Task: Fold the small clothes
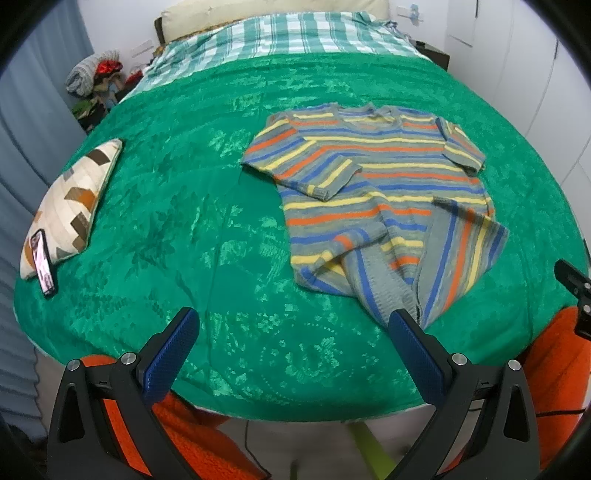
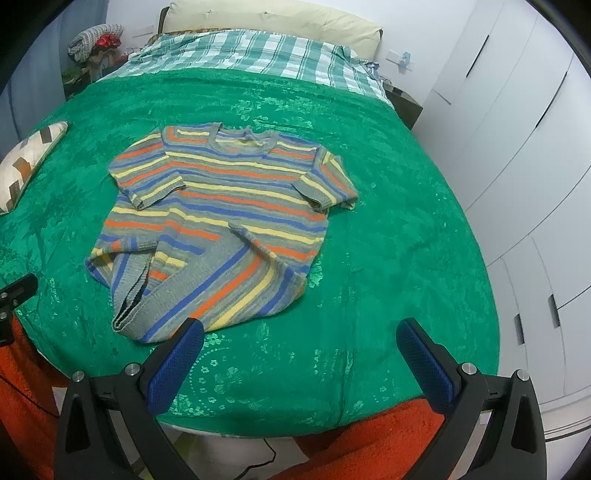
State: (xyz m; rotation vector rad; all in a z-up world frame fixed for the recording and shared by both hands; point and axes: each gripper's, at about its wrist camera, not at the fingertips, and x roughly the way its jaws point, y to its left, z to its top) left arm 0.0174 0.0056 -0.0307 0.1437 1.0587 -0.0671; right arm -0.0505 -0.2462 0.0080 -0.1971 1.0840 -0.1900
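A striped knit sweater (image 1: pixel 373 184) lies on the green bedspread (image 1: pixel 184 221), neckline toward the headboard and both sleeves folded in over its chest; its hem is turned up and rumpled, the near corner bunched into a thick fold with the ribbed edge showing. In the right wrist view the sweater (image 2: pixel 229 206) sits left of centre, with a wide stretch of bare spread between it and the bed's right edge, beyond which white wardrobe doors (image 2: pixel 517 166) stand close. To the sweater's left the spread runs open as far as a patterned cushion (image 1: pixel 70 210) at the bed's left edge, with a phone (image 1: pixel 43 264) leaning against it, screen lit. A green checked sheet (image 1: pixel 295 33) covers the head of the bed beyond the spread. The left gripper (image 1: pixel 291 332) hovers over the near edge of the bed, its jaws spread wide and holding nothing, the right finger's tip overlapping the bunched hem corner in view. The right gripper (image 2: pixel 301 338) is likewise spread and empty, its left fingertip just at the hem. The pads are blue and finely textured on black frames. The spread is a plush, shiny fabric with an embossed floral pattern.
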